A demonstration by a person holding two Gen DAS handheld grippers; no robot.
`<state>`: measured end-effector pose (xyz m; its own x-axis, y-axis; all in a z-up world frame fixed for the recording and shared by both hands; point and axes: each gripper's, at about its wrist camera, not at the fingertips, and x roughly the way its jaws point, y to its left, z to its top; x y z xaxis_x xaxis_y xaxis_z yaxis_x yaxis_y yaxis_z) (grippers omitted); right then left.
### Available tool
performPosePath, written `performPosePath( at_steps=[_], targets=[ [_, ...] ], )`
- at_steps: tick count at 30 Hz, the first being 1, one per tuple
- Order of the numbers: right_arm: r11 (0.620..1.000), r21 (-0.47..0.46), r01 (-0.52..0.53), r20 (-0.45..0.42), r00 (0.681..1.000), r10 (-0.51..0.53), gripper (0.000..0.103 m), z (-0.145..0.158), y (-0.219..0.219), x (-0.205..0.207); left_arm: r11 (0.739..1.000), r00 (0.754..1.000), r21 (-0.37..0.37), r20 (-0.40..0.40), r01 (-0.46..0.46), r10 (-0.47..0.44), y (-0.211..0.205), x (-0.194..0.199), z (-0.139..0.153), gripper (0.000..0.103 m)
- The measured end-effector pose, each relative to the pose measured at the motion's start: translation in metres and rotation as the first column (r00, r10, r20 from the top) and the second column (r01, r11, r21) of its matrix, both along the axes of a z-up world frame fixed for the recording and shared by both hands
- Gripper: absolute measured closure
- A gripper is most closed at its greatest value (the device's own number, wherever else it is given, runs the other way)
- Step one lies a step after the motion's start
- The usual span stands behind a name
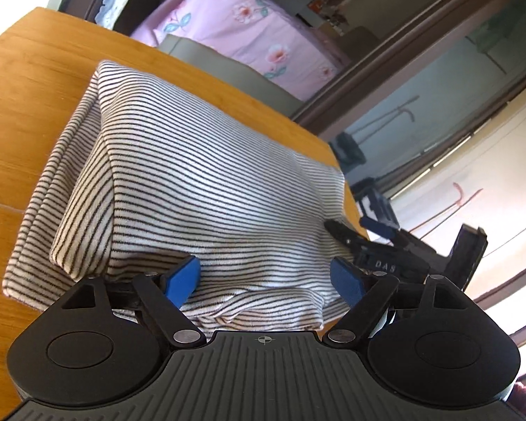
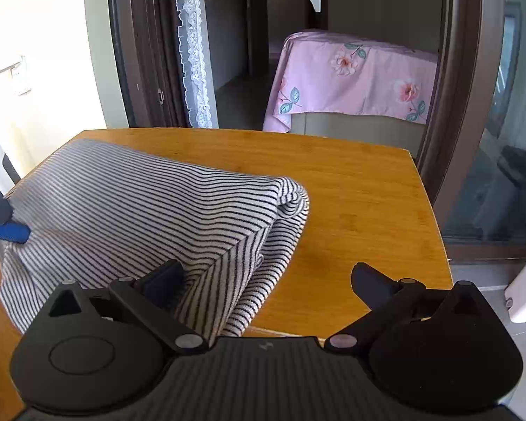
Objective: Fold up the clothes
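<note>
Left wrist view first: the striped garment (image 1: 200, 182) lies folded in a thick bundle on the wooden table (image 1: 28, 105), reaching toward the table's right-hand edge. The left gripper (image 1: 264, 277) hangs right over the bundle's near edge, jaws spread wide, blue pads (image 1: 184, 277) clear of the cloth on both sides, nothing pinched. Off to the right, at the garment's corner, the right gripper (image 1: 375, 238) shows as a dark shape with a blue pad; how its jaws stand I cannot tell from here. Behind the table, a pink floral sheet (image 1: 242, 24) drapes over some furniture.

Over to the right wrist view: the right gripper (image 2: 266, 280) stands fully apart, one finger against the garment's (image 2: 129, 203) near folded corner, the other over bare table (image 2: 350, 189). It grips nothing. The bundle sits on the left half of the tabletop, layers stacked at its rounded right-hand fold. At far left, the left gripper's blue pad (image 2: 7, 232) touches the cloth. No containers show in either view.
</note>
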<state>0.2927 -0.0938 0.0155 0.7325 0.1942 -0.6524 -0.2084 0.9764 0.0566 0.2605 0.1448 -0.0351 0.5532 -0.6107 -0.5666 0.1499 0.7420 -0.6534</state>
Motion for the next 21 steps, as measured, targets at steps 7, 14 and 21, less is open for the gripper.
performPosePath(
  at_steps=[7, 14, 21],
  targets=[
    [0.989, 0.011, -0.150, 0.016, 0.989, 0.150, 0.000, 0.005, 0.029, -0.031, 0.986, 0.991, 0.127, 0.091, -0.105, 0.094, 0.004, 0.035, 0.002, 0.015],
    [0.994, 0.082, -0.071, 0.115, 0.991, 0.062, 0.000, 0.028, 0.012, -0.016, 0.970, 0.987, 0.228, 0.152, -0.083, 0.049, -0.016, 0.019, 0.029, 0.008],
    [0.997, -0.038, 0.061, 0.030, 0.998, -0.060, 0.000, -0.019, 0.015, 0.003, 0.993, 0.990, 0.064, 0.093, 0.102, -0.108, -0.042, -0.010, 0.029, 0.007]
  ],
)
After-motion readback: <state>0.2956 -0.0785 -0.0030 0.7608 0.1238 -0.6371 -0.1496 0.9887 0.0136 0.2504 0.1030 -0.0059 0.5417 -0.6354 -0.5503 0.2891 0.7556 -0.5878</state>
